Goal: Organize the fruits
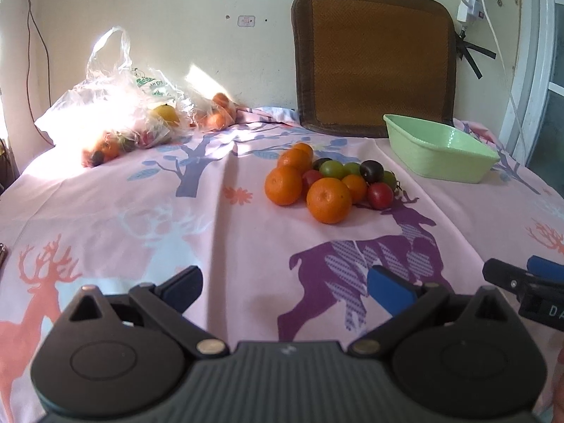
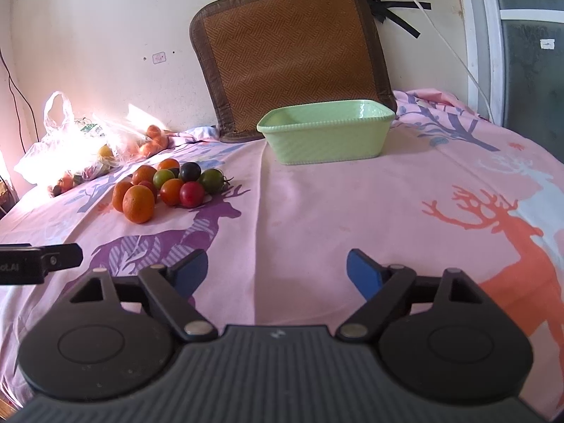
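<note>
Surface (image 2: pixel 317 211), covered by a pink cloth with deer and tree prints, carries everything. Woven seat cushion (image 2: pixel 292 53) leans against the back wall. Clear plastic bag (image 1: pixel 116 112) sits at far left in strong sunlight; more fruit shows inside and just beside it, glare hides the detail.

Green basket (image 2: pixel 324 134) stands upright in front of the cushion, right of centre. Its visible interior looks empty; the floor of it is not fully seen from either view.

Fruit pile (image 1: pixel 331 179) lies loose on the cloth, left of the basket and apart from it: several oranges at the near and left side, small red, green and dark tomatoes clustered behind, touching one another.

Progress, judged: nothing sorted yet. Whole pile remains to be moved, presumably into the basket.

Left gripper (image 1: pixel 283 285): jaws spread wide, nothing between them, hovering over the cloth short of the pile. Right gripper (image 2: pixel 276 269): jaws likewise wide apart, empty, facing the basket and touching nothing.
</note>
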The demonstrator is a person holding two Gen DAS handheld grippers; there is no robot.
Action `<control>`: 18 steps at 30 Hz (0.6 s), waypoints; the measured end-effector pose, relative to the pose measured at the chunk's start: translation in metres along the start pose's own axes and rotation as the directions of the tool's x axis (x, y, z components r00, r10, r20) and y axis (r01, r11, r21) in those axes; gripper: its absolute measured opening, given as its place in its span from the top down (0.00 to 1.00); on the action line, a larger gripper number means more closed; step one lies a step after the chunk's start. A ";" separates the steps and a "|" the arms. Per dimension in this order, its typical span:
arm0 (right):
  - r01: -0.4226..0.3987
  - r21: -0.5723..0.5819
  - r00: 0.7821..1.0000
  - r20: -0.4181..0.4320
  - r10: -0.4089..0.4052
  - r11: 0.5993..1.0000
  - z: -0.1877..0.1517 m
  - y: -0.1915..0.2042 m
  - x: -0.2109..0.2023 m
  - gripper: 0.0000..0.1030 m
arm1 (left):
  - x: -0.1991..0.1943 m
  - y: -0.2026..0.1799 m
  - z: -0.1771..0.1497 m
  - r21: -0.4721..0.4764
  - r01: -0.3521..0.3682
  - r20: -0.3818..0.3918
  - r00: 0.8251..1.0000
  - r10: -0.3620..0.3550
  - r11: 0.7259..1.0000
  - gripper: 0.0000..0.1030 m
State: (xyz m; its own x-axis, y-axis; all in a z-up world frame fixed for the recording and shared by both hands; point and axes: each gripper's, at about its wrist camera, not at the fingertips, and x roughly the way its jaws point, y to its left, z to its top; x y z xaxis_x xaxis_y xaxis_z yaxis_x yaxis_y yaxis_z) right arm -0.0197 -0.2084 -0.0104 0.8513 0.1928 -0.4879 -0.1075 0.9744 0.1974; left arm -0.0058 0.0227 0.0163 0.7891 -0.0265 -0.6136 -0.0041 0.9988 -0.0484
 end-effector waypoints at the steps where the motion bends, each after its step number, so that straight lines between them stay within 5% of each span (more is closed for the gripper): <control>1: 0.004 -0.006 1.000 0.005 -0.004 1.000 0.000 0.001 -0.001 0.15 | 0.002 -0.001 -0.001 0.002 -0.001 -0.006 1.000 0.001 1.000 0.00; 18: -0.021 -0.039 0.999 0.030 0.022 0.999 0.000 0.005 -0.003 0.15 | 0.013 0.002 -0.007 -0.002 -0.078 -0.016 0.997 0.078 0.997 0.00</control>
State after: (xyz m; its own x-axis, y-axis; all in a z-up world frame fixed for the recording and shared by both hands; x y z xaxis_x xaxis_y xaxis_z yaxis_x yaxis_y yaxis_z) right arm -0.0228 -0.2044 -0.0085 0.8637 0.2110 -0.4576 -0.1453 0.9738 0.1747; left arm 0.0004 0.0241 0.0023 0.7762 0.0511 -0.6284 -0.0671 0.9977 -0.0017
